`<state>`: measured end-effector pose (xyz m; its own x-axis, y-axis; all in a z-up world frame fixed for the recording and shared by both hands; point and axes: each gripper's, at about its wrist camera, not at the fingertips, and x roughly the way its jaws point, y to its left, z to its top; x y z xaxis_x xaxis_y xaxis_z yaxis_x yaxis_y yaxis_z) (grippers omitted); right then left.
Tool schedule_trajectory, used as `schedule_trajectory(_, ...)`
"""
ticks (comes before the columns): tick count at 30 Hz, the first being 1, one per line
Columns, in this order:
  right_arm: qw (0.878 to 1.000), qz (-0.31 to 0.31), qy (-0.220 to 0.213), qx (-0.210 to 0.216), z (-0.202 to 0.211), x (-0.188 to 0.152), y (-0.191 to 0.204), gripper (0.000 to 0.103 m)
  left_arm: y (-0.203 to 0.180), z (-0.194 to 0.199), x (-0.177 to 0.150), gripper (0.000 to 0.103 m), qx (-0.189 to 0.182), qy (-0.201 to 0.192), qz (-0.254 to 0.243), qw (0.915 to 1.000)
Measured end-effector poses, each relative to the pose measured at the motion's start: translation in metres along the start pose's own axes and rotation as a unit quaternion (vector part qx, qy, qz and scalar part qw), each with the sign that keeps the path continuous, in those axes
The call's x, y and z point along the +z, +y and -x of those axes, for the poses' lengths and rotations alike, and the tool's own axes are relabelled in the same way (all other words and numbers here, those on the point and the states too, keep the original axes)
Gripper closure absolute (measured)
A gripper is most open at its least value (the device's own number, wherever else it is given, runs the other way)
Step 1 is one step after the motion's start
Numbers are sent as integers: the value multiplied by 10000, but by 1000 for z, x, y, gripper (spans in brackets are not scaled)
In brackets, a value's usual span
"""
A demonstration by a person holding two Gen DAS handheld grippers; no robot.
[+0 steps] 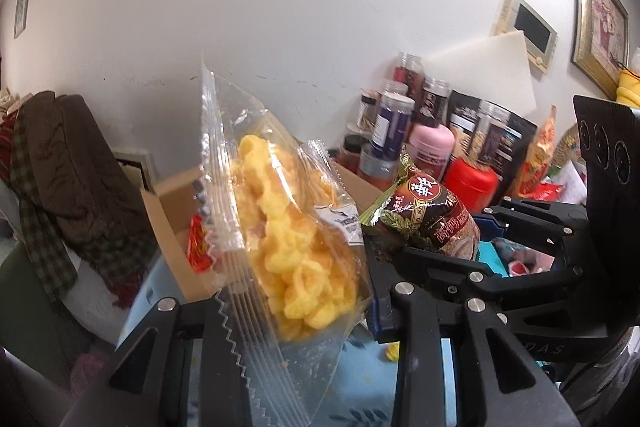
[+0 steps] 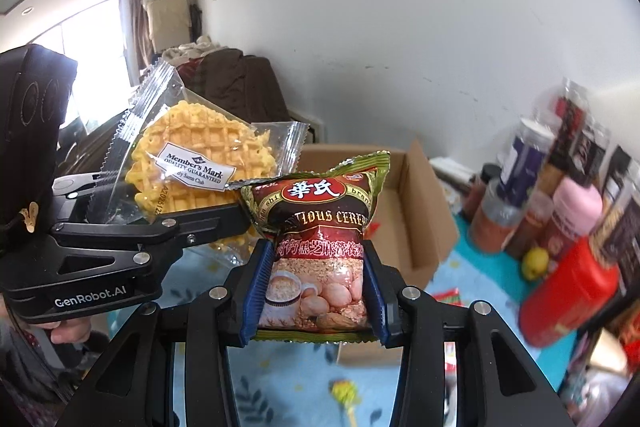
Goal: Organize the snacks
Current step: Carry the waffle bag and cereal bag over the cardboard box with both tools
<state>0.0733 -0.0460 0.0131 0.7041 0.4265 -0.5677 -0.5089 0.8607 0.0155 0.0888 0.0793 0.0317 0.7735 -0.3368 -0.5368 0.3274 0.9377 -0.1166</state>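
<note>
Holding both snacks up above the cardboard box (image 2: 416, 211), you have each claw pinched on a packet; at nine o'clock in the right wrist view your left gripper (image 2: 168, 211) is clamped on the clear waffle packet (image 2: 192, 163), which tilts toward one o'clock; at six o'clock your right gripper (image 2: 316, 291) squeezes the cereal sachet (image 2: 324, 251) upright between its blue pads (image 2: 258, 287); the two packets touch at their top corners; at three o'clock, jars and a red bottle (image 2: 568, 291) crowd the wall.
</note>
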Motion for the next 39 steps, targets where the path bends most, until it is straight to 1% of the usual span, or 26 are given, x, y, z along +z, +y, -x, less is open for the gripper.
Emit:
schedule_trajectory(6, 10000, 80, -30, -14, -32, 27, -13, 60, 21, -29, 24, 70, 114, -12, -112, 9999)
schedule_trajectory(11, 9999, 113, -18, -71, -62, 44, -26, 60, 36, -57, 40, 70, 131, 20, -154, 9998)
schedule_trajectory(17, 9998, 118, 95, -108, -96, 61, -41, 63, 53, -92, 54, 70, 107, 164, -169, 9997)
schedule_trajectory(22, 9997, 81, 239, 3, -124, 66, -52, 64, 67, -122, 58, 70, 98, 418, -121, 9990)
schedule_trajectory(26, 9992, 23, 402, 72, -143, 63, -55, 64, 74, -141, 56, 70, 152, 613, -120, 9979)
schedule_trajectory(31, 9983, 6, 587, 57, -164, 60, -57, 64, 83, -164, 49, 70, 236, 952, -89, 9951)
schedule_trajectory(34, 9974, -3, 718, 61, -174, 58, -59, 64, 86, -174, 46, 70, 304, 1088, -99, 9935)
schedule_trajectory(39, 9954, -38, 952, 140, -187, 54, -60, 64, 92, -187, 41, 70, 347, 1459, -7, 9887)
